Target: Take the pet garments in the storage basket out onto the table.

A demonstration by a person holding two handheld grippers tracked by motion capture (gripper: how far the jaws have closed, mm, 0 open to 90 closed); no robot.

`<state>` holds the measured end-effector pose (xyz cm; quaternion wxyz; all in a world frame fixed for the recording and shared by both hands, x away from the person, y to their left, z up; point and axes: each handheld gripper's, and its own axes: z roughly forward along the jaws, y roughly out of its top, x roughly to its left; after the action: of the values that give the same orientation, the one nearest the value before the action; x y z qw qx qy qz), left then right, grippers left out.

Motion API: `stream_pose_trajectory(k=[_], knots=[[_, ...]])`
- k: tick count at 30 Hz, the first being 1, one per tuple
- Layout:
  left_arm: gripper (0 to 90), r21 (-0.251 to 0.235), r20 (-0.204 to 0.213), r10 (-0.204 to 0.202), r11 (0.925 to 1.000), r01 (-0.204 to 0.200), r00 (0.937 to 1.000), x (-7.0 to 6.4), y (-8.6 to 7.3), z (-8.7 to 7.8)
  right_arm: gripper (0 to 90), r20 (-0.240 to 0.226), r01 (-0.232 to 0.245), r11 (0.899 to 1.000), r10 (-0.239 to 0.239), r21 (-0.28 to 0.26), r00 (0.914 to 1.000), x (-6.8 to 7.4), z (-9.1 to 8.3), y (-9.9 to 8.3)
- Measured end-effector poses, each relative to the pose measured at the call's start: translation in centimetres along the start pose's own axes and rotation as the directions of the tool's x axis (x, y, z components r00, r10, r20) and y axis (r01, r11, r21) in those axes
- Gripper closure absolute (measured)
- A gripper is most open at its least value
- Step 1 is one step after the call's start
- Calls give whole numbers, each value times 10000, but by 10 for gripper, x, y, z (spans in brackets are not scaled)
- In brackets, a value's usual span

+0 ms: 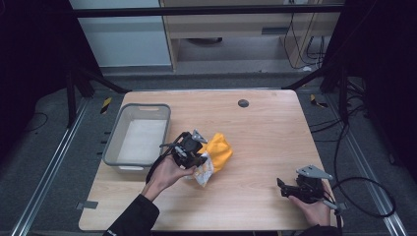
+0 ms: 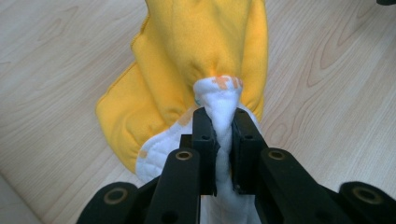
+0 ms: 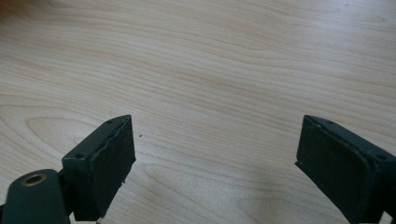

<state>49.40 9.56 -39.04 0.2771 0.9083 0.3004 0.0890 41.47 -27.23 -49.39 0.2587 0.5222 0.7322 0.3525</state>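
Gripper count first: two of them, one in each of the person's hands. One yellow cloth (image 1: 219, 151) with a white patterned lining lies bunched near the middle of the surface (image 1: 265, 128), and one grey bin (image 1: 139, 139) stands just to its left, near the surface's left edge (its inside looks pale, with nothing that I can make out in it).

On the left, the left gripper (image 1: 198, 161) sits at the cloth's near-left end, between the bin and the yellow bulk. In the left gripper view its jaws stand almost pressed together, pinching a fold of the white lining (image 2: 223, 105) that bulges up between them; the yellow side of the cloth spreads away beyond the jaws across the wood.

Near the front right corner of the surface, well apart from the cloth, the right gripper (image 1: 285, 189) is held low in the person's right hand (image 1: 312, 210). Its jaws are spread wide in the right gripper view, holding nothing, with bare wood grain between and beyond them.
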Motion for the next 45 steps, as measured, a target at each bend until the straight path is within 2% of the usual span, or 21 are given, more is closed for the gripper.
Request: stream_pose_trajectory(k=[15, 24, 35, 40, 45], knots=[[813, 193, 442, 116, 9997, -124, 9990, -9, -3, 24, 113, -30, 62, 10000, -62, 44, 10000, 0, 1, 0], [769, 206, 591, 130, 9997, -142, 9982, -11, -6, 35, 110, -9, 144, 9999, -144, 37, 9999, 0, 1, -1], [579, 5, 454, 318, 9995, -319, 9985, -12, -11, 39, 103, -23, 133, 9999, -133, 31, 9999, 0, 2, -1], [472, -129, 579, 194, 9997, -187, 9981, -11, -13, 39, 101, -49, 94, 10000, -94, 25, 9999, 0, 1, -1], [343, -498, 805, 104, 9987, -64, 9967, -9, -17, 36, 101, -66, 51, 10000, -51, 23, 10000, 0, 2, -1]])
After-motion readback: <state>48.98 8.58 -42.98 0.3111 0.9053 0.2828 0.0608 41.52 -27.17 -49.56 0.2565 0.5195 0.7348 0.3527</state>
